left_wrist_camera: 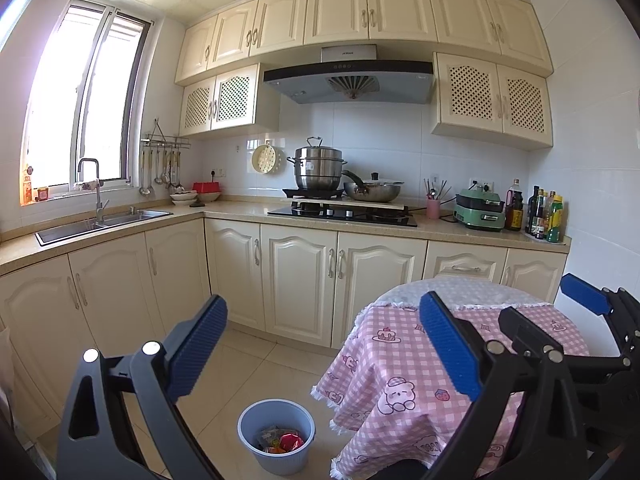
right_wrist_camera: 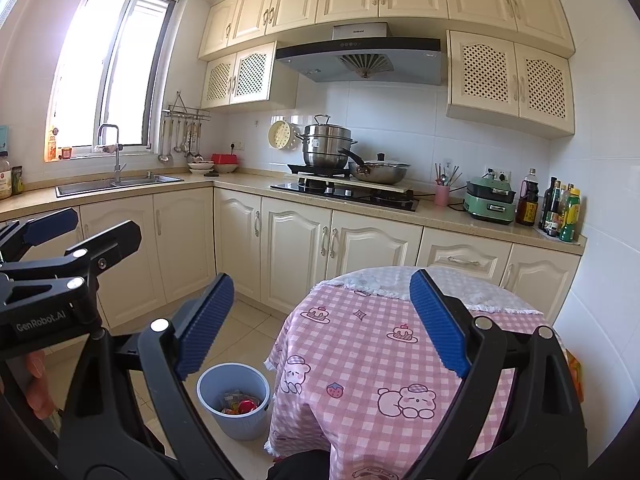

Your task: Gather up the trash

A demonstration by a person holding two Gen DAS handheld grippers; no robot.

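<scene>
A light blue trash bin (left_wrist_camera: 276, 436) stands on the tiled floor left of a round table (left_wrist_camera: 404, 344) covered with a pink checked cloth. Several colourful wrappers (left_wrist_camera: 282, 442) lie in the bin. It also shows in the right wrist view (right_wrist_camera: 234, 398), with the wrappers (right_wrist_camera: 240, 404) inside. My left gripper (left_wrist_camera: 324, 344) is open and empty, held high above the bin and the table's left edge. My right gripper (right_wrist_camera: 322, 320) is open and empty, above the table (right_wrist_camera: 360, 340). The right gripper also shows at the right edge of the left wrist view (left_wrist_camera: 584, 300), and the left gripper at the left edge of the right wrist view (right_wrist_camera: 52, 236).
Cream kitchen cabinets (left_wrist_camera: 300, 280) run along the back and left walls. The counter holds a sink (left_wrist_camera: 100, 224), a hob with a steel pot (left_wrist_camera: 318, 168) and a pan (left_wrist_camera: 372, 190), a green appliance (left_wrist_camera: 480, 208) and bottles (left_wrist_camera: 546, 216). A white wall stands right of the table.
</scene>
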